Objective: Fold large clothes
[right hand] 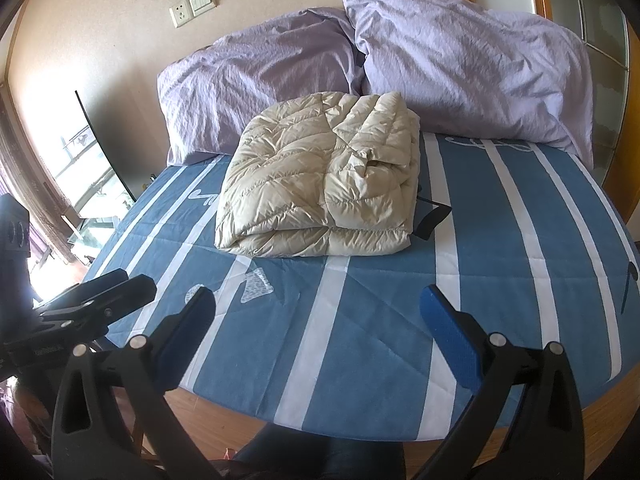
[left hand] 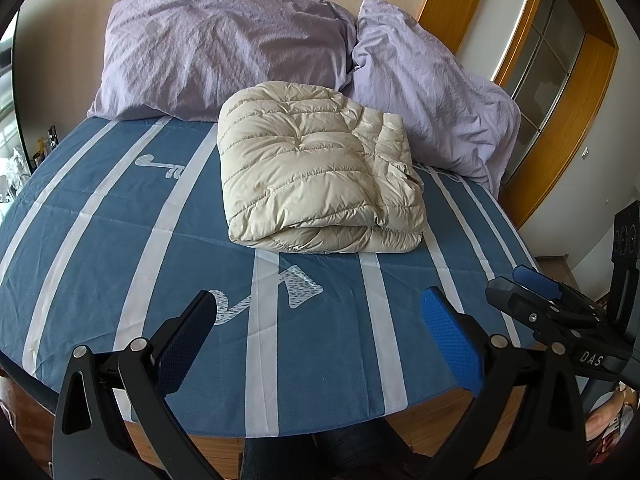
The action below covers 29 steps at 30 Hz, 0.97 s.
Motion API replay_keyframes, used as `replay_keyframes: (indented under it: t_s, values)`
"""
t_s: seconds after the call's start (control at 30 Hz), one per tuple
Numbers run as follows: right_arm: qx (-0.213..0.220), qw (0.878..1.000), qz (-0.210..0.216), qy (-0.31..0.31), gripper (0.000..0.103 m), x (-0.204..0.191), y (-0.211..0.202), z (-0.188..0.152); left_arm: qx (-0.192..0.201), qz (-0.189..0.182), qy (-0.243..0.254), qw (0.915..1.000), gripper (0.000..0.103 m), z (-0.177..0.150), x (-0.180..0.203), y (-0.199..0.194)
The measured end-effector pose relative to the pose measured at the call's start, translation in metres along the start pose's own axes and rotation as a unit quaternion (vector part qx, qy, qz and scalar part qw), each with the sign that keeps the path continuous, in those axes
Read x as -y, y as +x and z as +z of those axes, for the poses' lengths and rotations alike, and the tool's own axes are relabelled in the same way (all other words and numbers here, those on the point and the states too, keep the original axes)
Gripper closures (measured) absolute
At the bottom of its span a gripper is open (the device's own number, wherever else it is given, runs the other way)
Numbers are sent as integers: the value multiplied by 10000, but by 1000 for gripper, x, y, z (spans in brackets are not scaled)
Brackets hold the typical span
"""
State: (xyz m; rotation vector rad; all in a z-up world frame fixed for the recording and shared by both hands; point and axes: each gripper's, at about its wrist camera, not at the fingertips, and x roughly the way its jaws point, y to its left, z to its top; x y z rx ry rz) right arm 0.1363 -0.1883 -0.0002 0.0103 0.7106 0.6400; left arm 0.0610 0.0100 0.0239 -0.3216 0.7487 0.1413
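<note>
The bed (left hand: 120, 240) is the largest thing here. It carries a blue sheet with white stripes and pale printed figures, a flat woven cotton with a few creases. At its head lean two lilac pillows (left hand: 224, 52), soft and much wrinkled.

The jacket (left hand: 316, 168) lies on the sheet in the middle, just before the pillows and touching them at its back. It is a cream quilted down jacket, shiny and slippery in look, stitched in puffy bands. It is already folded into a thick square packet with a rounded front edge. In the right wrist view a dark strap (right hand: 434, 216) comes out from under its right side.

The left hand-held gripper (left hand: 316, 332) hangs over the near edge of the bed, its jaws wide apart and holding nothing. The right hand-held gripper (right hand: 318, 334) is beside it, also spread wide and empty. Both are well apart from the jacket.

I judge that the folding is almost finished. If a last step remains, it is to press and tidy the packet. Down springs back, so one should push slowly from above to let the air out, and take the cloth at a seam, because the smooth shell slides between the blue ribbed pads (left hand: 448, 336). The strap is better tucked under.
</note>
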Motion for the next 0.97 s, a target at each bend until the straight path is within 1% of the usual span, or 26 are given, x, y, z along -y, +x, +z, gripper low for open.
replay_keyframes:
  t_s: [0.97]
  values:
    - [-14, 10000, 15, 5, 2, 3, 2, 0, -107, -38, 48, 9999, 1, -2, -1, 8]
